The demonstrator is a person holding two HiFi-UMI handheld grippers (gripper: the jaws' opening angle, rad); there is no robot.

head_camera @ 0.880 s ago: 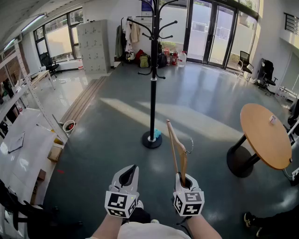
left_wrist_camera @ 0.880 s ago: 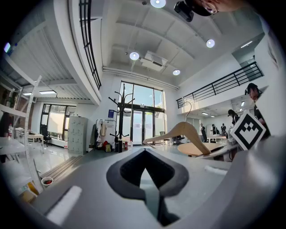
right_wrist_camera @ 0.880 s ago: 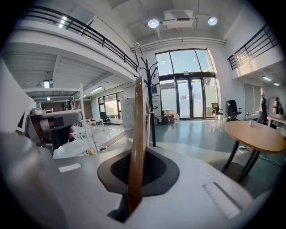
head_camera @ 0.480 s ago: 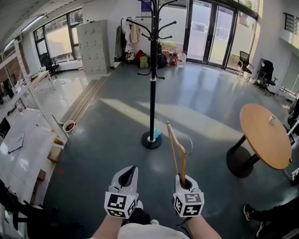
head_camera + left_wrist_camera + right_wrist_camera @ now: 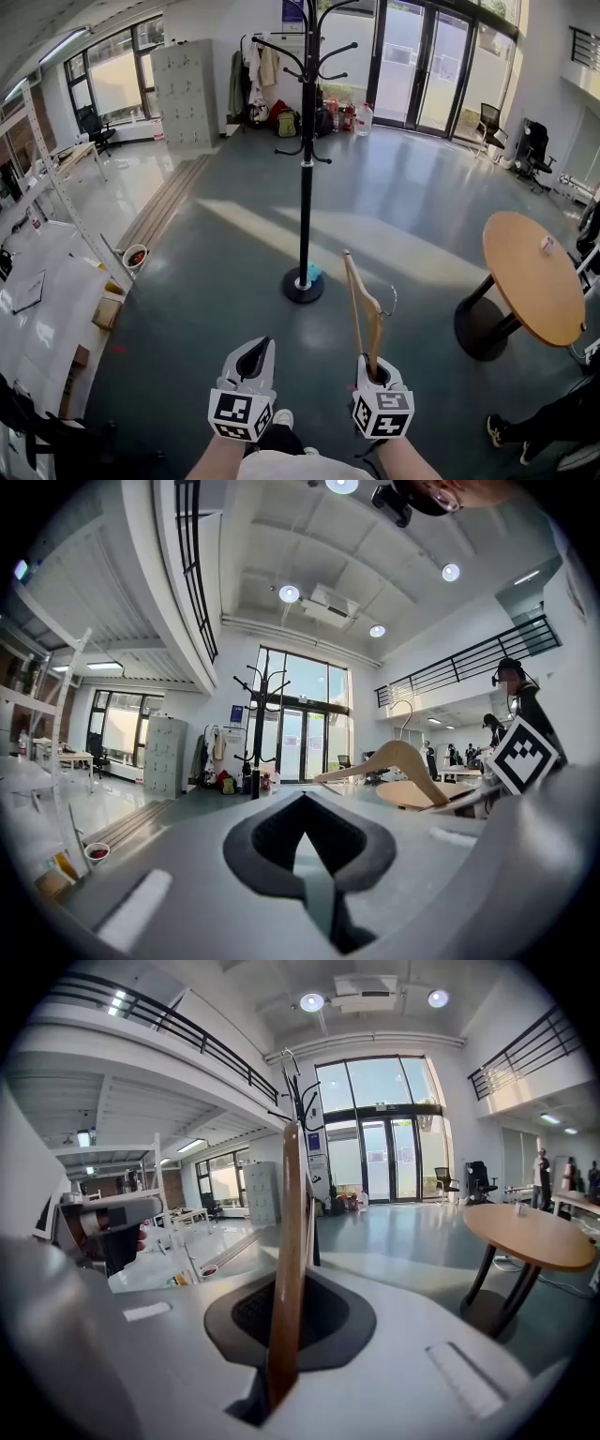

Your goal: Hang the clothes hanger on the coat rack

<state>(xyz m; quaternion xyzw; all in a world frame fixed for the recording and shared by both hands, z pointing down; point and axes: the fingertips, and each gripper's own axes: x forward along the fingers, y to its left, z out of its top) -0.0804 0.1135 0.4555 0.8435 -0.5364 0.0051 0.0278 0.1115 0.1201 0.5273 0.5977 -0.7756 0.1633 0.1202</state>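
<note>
Left claw [image 5: 262, 345], right claw [image 5: 374, 366] closed

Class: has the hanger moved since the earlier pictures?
Yes, slightly: in the head view the hanger has drifted right, away from the coat rack's base.

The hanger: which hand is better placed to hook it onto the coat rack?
Right. The right gripper is clamped on the wooden hanger, its hook free; the left gripper holds nothing. The coat rack stands straight ahead.
</note>
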